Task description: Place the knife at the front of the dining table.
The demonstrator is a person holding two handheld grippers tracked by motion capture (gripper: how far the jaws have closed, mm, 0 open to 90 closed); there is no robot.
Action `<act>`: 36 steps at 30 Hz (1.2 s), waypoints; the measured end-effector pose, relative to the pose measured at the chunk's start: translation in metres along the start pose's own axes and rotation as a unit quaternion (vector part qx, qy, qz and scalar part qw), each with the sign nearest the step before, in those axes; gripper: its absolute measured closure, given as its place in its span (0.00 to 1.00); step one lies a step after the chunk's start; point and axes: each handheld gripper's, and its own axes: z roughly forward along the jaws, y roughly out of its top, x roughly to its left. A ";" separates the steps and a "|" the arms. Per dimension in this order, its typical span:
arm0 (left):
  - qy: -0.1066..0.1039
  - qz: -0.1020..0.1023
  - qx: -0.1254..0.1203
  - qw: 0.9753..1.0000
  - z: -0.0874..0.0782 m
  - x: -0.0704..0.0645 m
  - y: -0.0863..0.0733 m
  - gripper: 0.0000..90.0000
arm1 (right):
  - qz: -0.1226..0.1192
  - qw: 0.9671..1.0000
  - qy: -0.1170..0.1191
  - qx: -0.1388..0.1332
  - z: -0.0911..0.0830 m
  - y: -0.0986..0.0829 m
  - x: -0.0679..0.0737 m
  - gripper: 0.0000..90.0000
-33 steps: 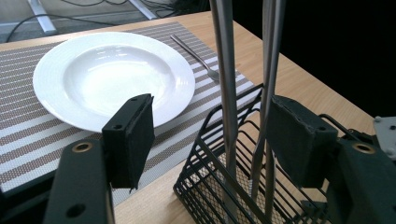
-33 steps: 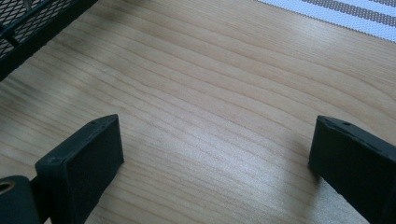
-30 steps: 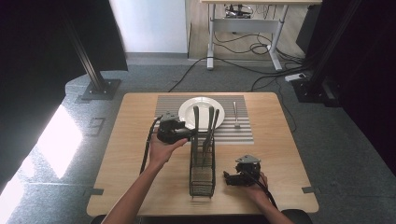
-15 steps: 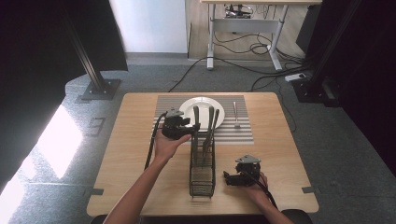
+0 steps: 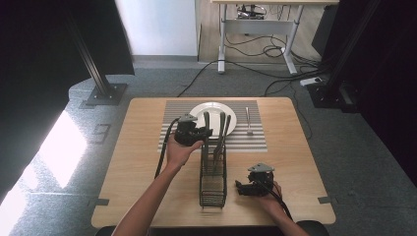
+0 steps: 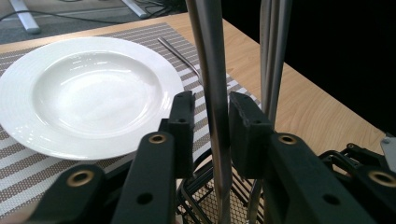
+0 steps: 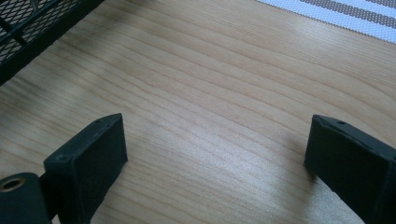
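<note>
1. At the table's centre, the left gripper (image 6: pixel 211 126) is bracketing the slim upright steel utensil handle (image 6: pixel 215 93), jaws nearly closed; contact cannot be confirmed.
2. That handle is standing in the black wire-mesh cutlery caddy (image 5: pixel 213 184), beside the white round ceramic plate (image 6: pixel 88 93) on the striped placemat (image 5: pixel 255 140).
3. The right gripper (image 7: pixel 215 158) is resting wide open over bare wooden tabletop (image 7: pixel 224 84).
4. The utensil's working end is lying hidden inside the caddy.
</note>
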 end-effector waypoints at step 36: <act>-0.044 0.021 -0.116 0.992 -0.056 -0.019 0.036 0.93 | -0.003 1.000 0.003 -0.001 -0.001 0.000 0.000 0.08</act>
